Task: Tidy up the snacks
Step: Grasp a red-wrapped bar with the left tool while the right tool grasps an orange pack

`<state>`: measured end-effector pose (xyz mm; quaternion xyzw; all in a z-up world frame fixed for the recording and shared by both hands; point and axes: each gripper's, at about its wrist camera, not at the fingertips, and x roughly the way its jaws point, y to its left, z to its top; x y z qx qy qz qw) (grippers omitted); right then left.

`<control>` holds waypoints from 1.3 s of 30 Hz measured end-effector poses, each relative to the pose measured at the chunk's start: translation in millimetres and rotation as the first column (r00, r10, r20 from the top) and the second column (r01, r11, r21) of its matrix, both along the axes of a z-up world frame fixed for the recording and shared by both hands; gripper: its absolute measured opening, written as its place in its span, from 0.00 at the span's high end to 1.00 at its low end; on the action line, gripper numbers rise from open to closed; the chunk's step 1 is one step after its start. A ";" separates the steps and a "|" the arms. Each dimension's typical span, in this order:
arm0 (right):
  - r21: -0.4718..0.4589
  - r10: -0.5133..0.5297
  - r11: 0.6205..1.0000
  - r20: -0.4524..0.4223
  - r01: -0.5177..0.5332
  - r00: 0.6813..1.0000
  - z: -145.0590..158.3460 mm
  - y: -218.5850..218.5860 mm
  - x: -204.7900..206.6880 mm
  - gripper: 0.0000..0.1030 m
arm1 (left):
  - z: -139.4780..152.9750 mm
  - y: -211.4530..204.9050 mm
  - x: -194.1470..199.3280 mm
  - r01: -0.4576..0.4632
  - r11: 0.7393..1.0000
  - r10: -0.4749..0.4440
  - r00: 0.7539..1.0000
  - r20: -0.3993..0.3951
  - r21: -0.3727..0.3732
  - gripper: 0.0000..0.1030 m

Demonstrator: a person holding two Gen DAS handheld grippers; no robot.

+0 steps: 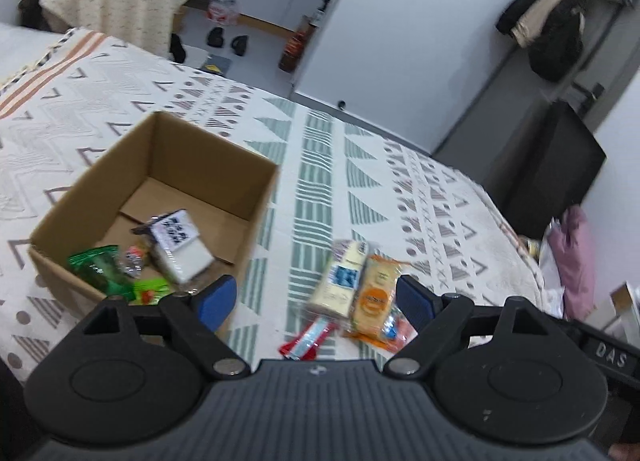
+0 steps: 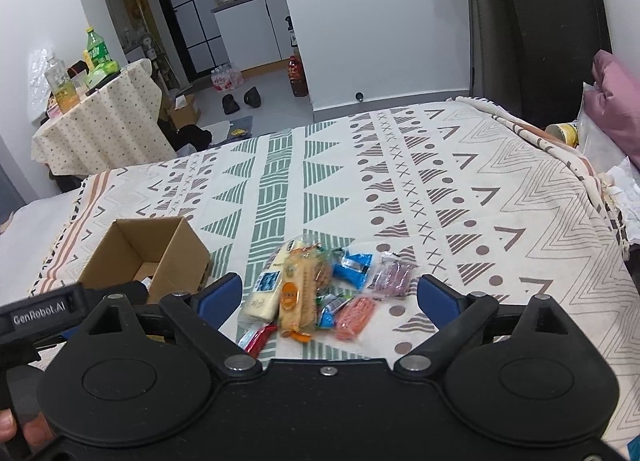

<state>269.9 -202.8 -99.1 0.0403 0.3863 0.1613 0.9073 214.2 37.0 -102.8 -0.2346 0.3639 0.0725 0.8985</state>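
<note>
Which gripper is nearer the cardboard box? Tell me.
Left. The left gripper hovers open at the cardboard box's near corner; the right gripper sits open over the snack pile, beside the box.

Right gripper (image 2: 328, 299) held above a patterned bedspread (image 2: 460, 189), blue-padded fingers (image 2: 222, 295) spread wide, nothing between them. Just ahead lies a loose snack pile (image 2: 316, 293): pale cracker pack (image 2: 262, 297), orange-labelled biscuit pack (image 2: 298, 297), red wrapper (image 2: 258, 339), blue packet (image 2: 354, 267), purple packet (image 2: 394, 277), pink-orange packet (image 2: 354, 317). Several touch or overlap. Open cardboard box (image 2: 160, 257) sits left of the pile, apart from it. The other gripper's black body (image 2: 52, 313) crosses the box's near side. Draped side table (image 2: 104, 121) with bottles far left.
</note>
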 end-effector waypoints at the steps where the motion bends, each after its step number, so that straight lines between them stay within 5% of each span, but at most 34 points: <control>1: 0.008 -0.004 1.000 0.002 0.004 1.000 -1.8 -1.8 1.1 0.08 | -0.3 -5.1 2.5 0.014 1.000 -0.014 1.000 -0.008 0.014 0.16; 10: 0.100 -0.057 0.993 -0.065 0.063 0.996 -36.8 -20.5 17.7 0.15 | -20.3 -34.3 26.8 0.133 0.987 -0.127 0.990 -0.069 0.087 0.17; 18: 0.125 -0.082 0.987 -0.142 0.100 0.986 -61.2 -32.8 31.3 0.17 | -54.0 -54.6 45.4 0.223 0.969 -0.205 0.966 -0.154 0.106 0.33; 23: 0.126 -0.061 0.988 -0.184 0.085 0.981 -77.3 -32.6 38.8 0.23 | -78.4 -55.2 57.1 0.221 0.970 -0.196 0.958 -0.210 0.103 0.47; 32: 0.101 -0.032 0.993 -0.259 0.060 0.965 -109.4 -22.4 58.2 0.45 | -110.6 -52.1 75.7 0.197 0.975 -0.165 0.952 -0.257 0.105 0.55; 39: 0.112 -0.029 0.992 -0.285 0.064 0.958 -127.6 -20.2 75.5 0.46 | -119.5 -51.7 83.3 0.197 0.973 -0.161 0.952 -0.259 0.118 0.61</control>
